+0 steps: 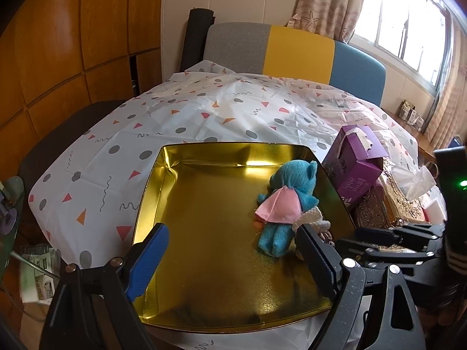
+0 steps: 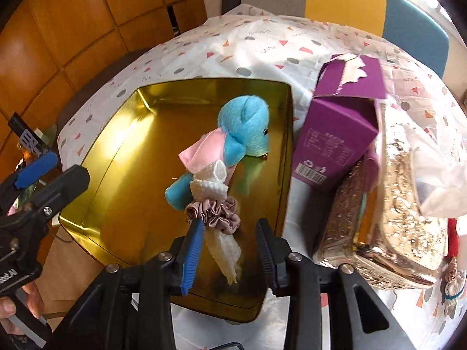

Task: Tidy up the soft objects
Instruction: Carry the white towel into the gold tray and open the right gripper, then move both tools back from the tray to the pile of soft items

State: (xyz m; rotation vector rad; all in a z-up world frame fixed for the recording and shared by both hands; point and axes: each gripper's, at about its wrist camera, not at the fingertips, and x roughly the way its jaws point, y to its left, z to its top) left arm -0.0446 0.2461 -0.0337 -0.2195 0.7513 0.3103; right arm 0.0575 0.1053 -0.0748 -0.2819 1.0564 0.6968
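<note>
A shallow gold tin stands on the patterned tablecloth. Along its right side lies a blue plush toy with a pink cape. A white knitted cloth and a mauve satin scrunchie rest against the toy's legs. My right gripper is open over the tin's near right corner. The scrunchie sits at its fingertips and the cloth's tail lies loose between its fingers. My left gripper hangs wide open over the tin, its black finger beside the toy's legs.
A purple carton leans right of the tin on a gold glittery tissue box. A small plush figure lies at the far right. A grey, yellow and blue chair back stands behind the table. Wooden panels line the left.
</note>
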